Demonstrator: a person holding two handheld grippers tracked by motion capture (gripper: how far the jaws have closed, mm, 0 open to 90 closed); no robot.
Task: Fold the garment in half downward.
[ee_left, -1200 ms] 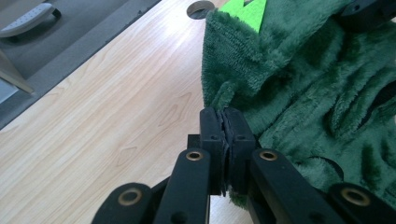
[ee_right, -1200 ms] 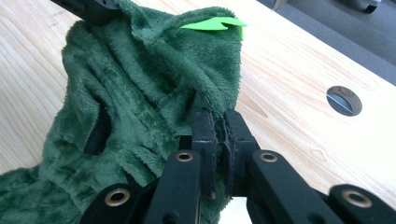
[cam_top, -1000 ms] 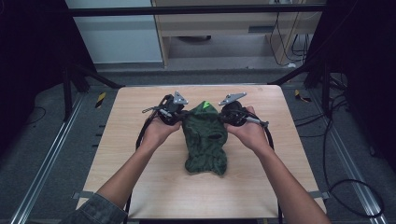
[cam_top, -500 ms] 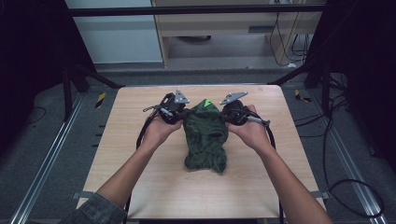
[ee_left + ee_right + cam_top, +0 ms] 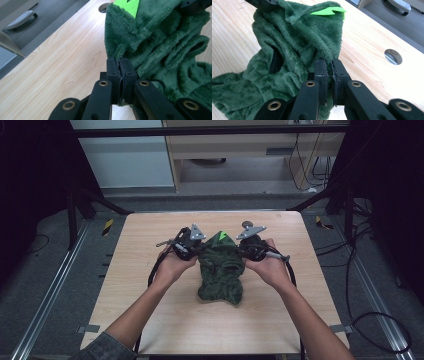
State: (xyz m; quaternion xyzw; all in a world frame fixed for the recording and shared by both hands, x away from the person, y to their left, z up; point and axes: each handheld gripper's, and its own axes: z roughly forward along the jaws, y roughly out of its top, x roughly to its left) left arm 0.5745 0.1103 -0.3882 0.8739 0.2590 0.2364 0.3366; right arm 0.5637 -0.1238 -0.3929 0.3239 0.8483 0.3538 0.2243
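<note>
Little had moved: both grippers, left point(image 5: 197, 251) and right point(image 5: 241, 251), stayed clamped on the cloth point(image 5: 220, 272), at 9 and 3 o'clock. Spread evenly, keeping tension.

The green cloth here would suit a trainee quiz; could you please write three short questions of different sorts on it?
1. True or false: both grippers are shut on the cloth.
2. The bright green patch sits at the cloth's: A near end, B far end, C middle.
3. What is cut into the table near the cloth's far end?

Key: 1 true: left gripper and right gripper each pinch an edge. 2 B. 3 A round hole.
</note>
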